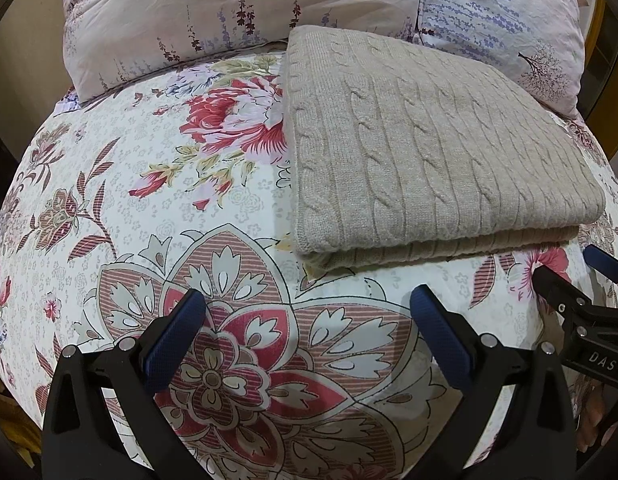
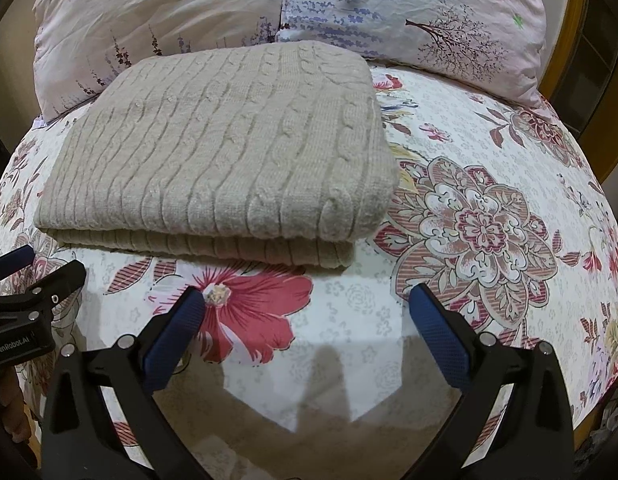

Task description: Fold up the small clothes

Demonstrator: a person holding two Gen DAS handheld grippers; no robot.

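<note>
A bed covered by a white quilt printed with red and pink flowers [image 1: 213, 208] fills both views; two pale lavender-print pillows [image 1: 237, 12] [image 2: 421, 12] lie side by side across the top of each frame. One beige cable-knit garment [image 1: 429, 152] rests on the quilt, already doubled into a flat rectangle with two layers visible at its near edge.

In the left wrist view the garment occupies the centre right, just ahead of the left gripper [image 1: 309, 308] and offset toward its right finger. In the right wrist view it occupies the centre left [image 2: 229, 152], ahead of the right gripper [image 2: 309, 308]. Its long axis runs across the frame, left to right. Both grippers sit about equally near the folded near edge, touching nothing.

Each pair of blue-padded fingers stands wide apart and empty. Count: two grippers, one garment, two pillows.
</note>
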